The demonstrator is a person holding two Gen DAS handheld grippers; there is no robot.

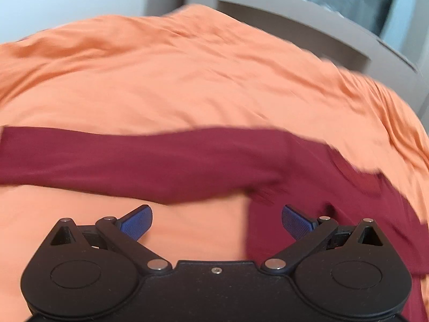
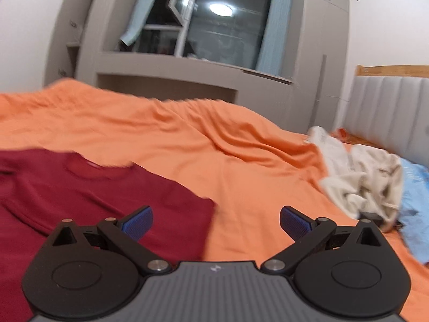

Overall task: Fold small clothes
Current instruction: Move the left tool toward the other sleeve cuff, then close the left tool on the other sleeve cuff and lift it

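A dark red long-sleeved shirt [image 1: 166, 166] lies flat on an orange bedsheet [image 1: 187, 86]. In the left wrist view one sleeve stretches across the frame to the left, and the body runs down the right side. My left gripper [image 1: 216, 221] is open just above the sheet, beside the shirt's body edge and below the sleeve, holding nothing. In the right wrist view the same shirt [image 2: 93, 187] shows its collar and right shoulder. My right gripper [image 2: 216, 221] is open over the shirt's right edge, with its left finger above the cloth and nothing between the fingers.
A crumpled cream garment [image 2: 364, 177] and a light blue one [image 2: 415, 209] lie on the bed at the right, near a grey padded headboard [image 2: 388, 112]. Grey built-in shelving [image 2: 166, 75] and a dark window [image 2: 225, 26] stand beyond the bed's far edge.
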